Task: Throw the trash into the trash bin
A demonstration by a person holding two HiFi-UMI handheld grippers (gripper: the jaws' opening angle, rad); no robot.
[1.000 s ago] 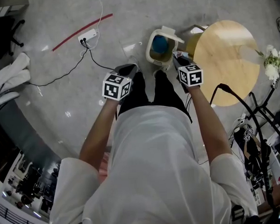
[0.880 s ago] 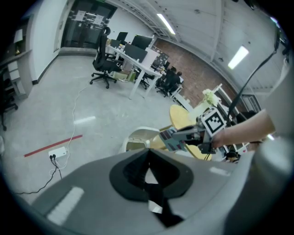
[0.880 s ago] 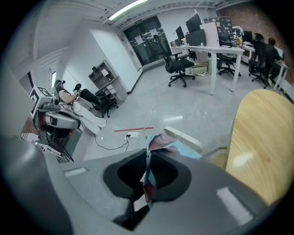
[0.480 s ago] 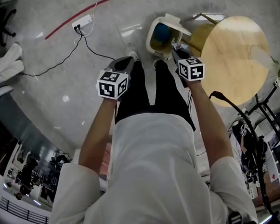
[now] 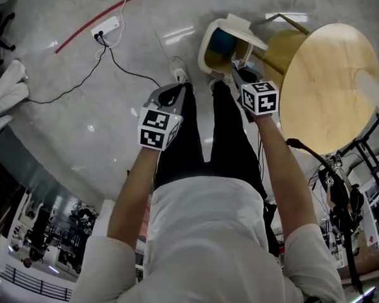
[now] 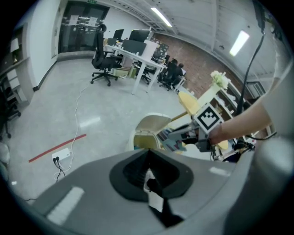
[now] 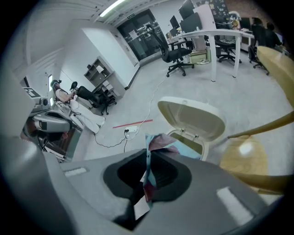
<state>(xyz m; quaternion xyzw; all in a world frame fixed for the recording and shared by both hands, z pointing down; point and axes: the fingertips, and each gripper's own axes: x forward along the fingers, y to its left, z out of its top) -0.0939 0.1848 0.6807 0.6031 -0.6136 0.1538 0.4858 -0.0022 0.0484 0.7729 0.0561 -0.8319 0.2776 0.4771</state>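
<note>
An open-plan office: at the far side stand white desks (image 6: 134,54) carrying dark monitors (image 6: 137,36), with black swivel chairs (image 6: 102,57) rolled around them. Strip lights (image 6: 161,16) run along the ceiling over a polished grey floor (image 6: 55,105), glass doors (image 6: 78,27) close the far left, and a brick wall (image 6: 197,59) backs the right

The crumpled light-blue and dark-red wrapper (image 7: 158,143) is pinched flat between the fingers (image 7: 171,176) of my right gripper (image 7: 148,158), its end poking past their tips. It hangs just before the cream plastic trash bin (image 7: 195,119), which stands on the floor with its flip lid swung open.
</note>
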